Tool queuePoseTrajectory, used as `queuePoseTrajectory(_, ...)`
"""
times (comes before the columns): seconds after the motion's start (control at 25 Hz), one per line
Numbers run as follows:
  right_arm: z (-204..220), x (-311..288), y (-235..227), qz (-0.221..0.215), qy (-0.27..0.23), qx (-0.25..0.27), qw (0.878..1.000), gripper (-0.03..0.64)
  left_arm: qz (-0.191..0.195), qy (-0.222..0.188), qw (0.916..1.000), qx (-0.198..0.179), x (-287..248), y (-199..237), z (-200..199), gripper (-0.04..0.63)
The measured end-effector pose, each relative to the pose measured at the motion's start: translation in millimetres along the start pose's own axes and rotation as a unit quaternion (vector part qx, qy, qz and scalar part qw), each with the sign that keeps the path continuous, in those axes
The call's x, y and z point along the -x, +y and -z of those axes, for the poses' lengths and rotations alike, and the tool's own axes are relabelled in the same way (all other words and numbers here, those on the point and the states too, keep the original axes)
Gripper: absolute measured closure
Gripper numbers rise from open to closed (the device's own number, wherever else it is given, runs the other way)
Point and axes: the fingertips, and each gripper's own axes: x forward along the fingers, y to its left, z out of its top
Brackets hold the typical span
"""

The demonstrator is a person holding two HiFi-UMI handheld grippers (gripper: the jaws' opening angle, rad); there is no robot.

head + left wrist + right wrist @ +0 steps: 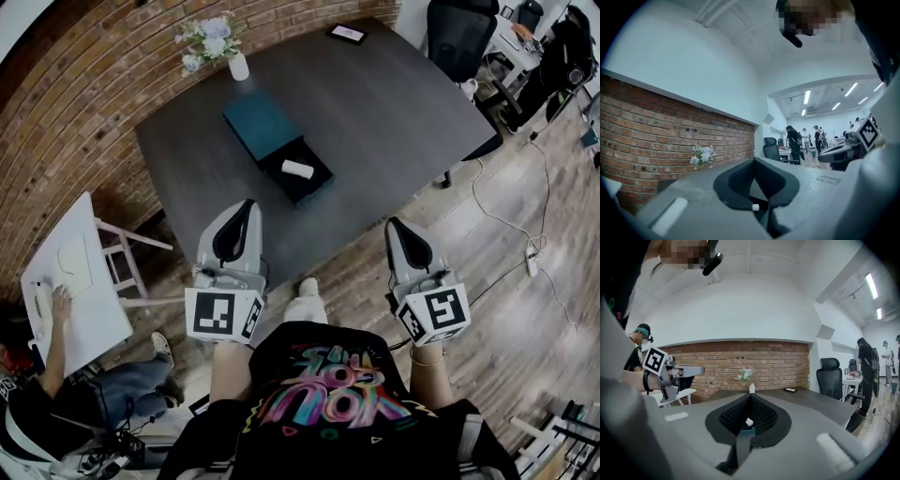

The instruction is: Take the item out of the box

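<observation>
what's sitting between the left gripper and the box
Nothing: only bare table runs from the left gripper to the box, seen in the head view.

Head view looks steeply down on the table; both gripper views face level toward it, sharing the flowers.

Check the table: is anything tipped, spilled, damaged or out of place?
Nothing stands out. The box sits open on the table with its teal lid flat beside it, the white item lies inside, and the flower vase stands upright at the far edge. No spill shows.
</observation>
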Motion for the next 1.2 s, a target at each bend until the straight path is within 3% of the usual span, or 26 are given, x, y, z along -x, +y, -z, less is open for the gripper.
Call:
queuePoseTrajectory(0.6,14,-81,-17,0.002,0.032,-0.017,0.999,0.617,0.006,0.028,0.9994,0.020,-66,52,31,0.594)
queuePoseTrajectory(0.92,19,-132,-30,-0.043,0.053,-0.014,0.998,0.617,-0.036,0.048,0.9977,0.032,-88,75,47,0.594)
queuePoseTrajectory(1.2,12,-196,-49,-0.134,0.072,-0.007,0.988,0.617,-0.107,0.059,0.9917,0.040,-125,93,44,0.594)
